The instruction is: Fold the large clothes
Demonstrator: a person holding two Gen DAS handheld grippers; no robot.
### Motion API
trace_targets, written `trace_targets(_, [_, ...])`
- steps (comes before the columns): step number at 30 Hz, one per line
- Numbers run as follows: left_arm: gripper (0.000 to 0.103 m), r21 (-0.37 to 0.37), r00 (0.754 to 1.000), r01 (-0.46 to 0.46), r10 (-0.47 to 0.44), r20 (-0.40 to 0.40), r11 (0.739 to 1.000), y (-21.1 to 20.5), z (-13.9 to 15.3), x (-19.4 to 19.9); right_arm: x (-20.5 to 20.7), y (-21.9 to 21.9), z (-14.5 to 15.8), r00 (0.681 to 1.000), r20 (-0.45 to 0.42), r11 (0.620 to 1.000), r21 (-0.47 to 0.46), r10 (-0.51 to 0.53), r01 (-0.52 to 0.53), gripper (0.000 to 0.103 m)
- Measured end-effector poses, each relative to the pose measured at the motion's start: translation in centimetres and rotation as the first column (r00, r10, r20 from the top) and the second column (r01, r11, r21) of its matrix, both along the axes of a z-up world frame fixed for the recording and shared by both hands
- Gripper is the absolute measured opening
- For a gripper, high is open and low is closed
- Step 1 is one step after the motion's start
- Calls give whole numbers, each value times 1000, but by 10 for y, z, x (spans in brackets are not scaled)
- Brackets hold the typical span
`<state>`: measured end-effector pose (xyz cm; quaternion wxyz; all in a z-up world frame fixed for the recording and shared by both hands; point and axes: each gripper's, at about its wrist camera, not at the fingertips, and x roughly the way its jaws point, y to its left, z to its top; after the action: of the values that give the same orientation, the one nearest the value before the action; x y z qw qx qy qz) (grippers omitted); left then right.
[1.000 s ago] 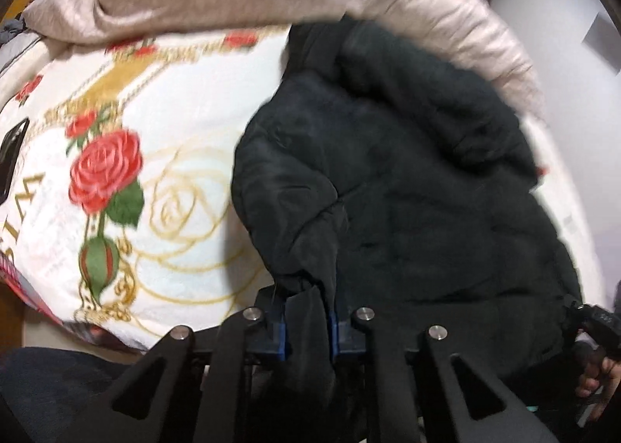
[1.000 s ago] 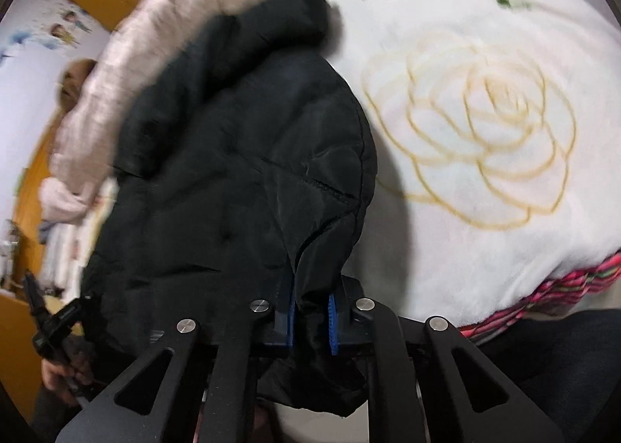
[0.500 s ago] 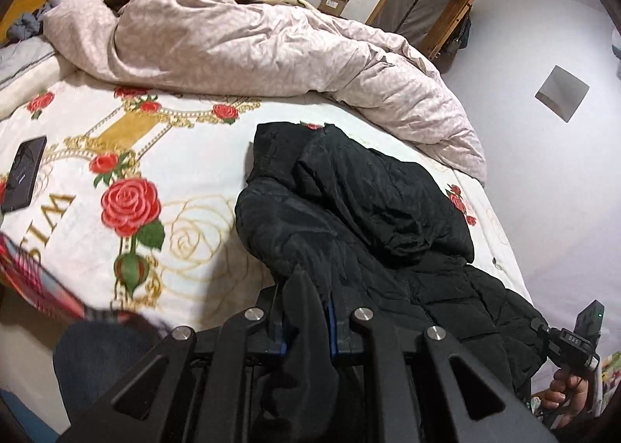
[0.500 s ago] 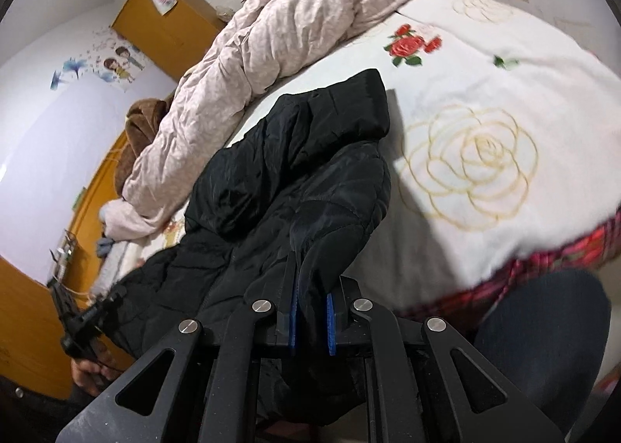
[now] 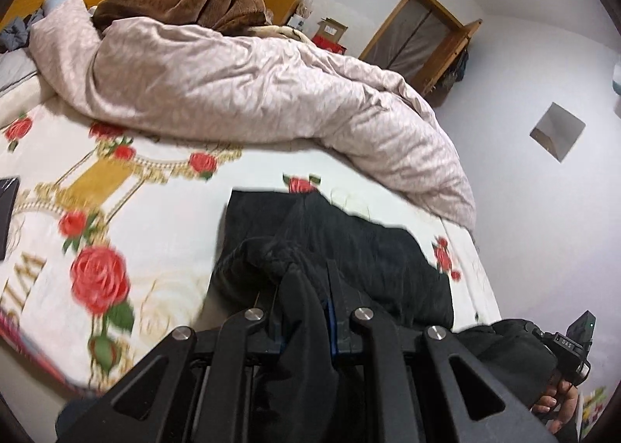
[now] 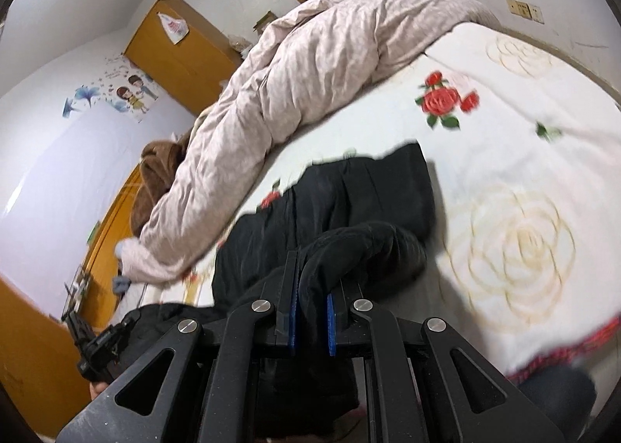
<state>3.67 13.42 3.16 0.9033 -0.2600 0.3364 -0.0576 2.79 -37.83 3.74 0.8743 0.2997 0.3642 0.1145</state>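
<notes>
Black jacket [image 5: 341, 249]: left wrist view, lower centre of the frame, its far part lying flat on the bed [image 5: 163, 218], its near edge lifted toward the camera.
Left gripper [image 5: 306, 307]: bottom centre; fingers pinching a thick fold of the jacket's near edge, cloth filling the gap between the blue pads.
Right gripper, seen from left view [image 5: 570, 346]: lower right corner, holding dark cloth at the jacket's other near corner.
Quilt [image 5: 252, 85]: bunched across the upper half, apart from the jacket.

Jacket, right wrist view [image 6: 349, 202]: centre of the frame, far end flat, a rounded bulge of cloth rising at the near end.
Right gripper [image 6: 310, 311]: bottom centre; fingers closed on that bulge, fabric between the pads.
Left gripper, seen from right view [image 6: 97, 346]: lower left, details too small to tell.

Progress: early to middle, by my judgement; both near corners are gripped and raised, no neat fold lies finished.
Left to do: carry the edge over, lay it down, then fold again.
</notes>
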Motion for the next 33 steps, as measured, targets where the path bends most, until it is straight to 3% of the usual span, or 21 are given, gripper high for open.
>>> trace_targets(7, [15, 8, 999, -10, 10, -53, 1000, 8, -12, 98, 105, 2, -6, 996, -79, 999, -37, -32, 29, 11])
trace_targets(12, [16, 25, 988, -15, 18, -153, 1000, 12, -48, 167, 177, 3, -35, 982, -185, 996, -79, -44, 30, 14])
trace_targets(17, [21, 40, 977, -8, 16, -214, 999, 12, -83, 206, 226, 3, -74, 963, -262, 997, -69, -59, 42, 19])
trace_targets(23, [28, -40, 967, -22, 11, -255, 999, 17, -99, 224, 242, -8, -93, 956, -290, 999, 24, -39, 48, 26])
trace_targets(25, [37, -88, 971, -29, 7, -239, 996, 22, -94, 224, 244, -13, -89, 956, -291, 996, 76, -28, 52, 33])
trace_targets(27, [49, -123, 979, -29, 4, -203, 992, 26, -83, 221, 242, -20, -80, 967, -255, 986, 157, -14, 56, 61])
trace_targets(29, [60, -149, 987, -28, 3, -162, 988, 27, -73, 218, 238, -26, -70, 979, -204, 971, 229, -15, 63, 71])
trace_targets(33, [70, -128, 992, -51, 35, -122, 990, 28, -58, 218, 229, -24, -47, 991, -112, 982, 163, -75, 93, 71])
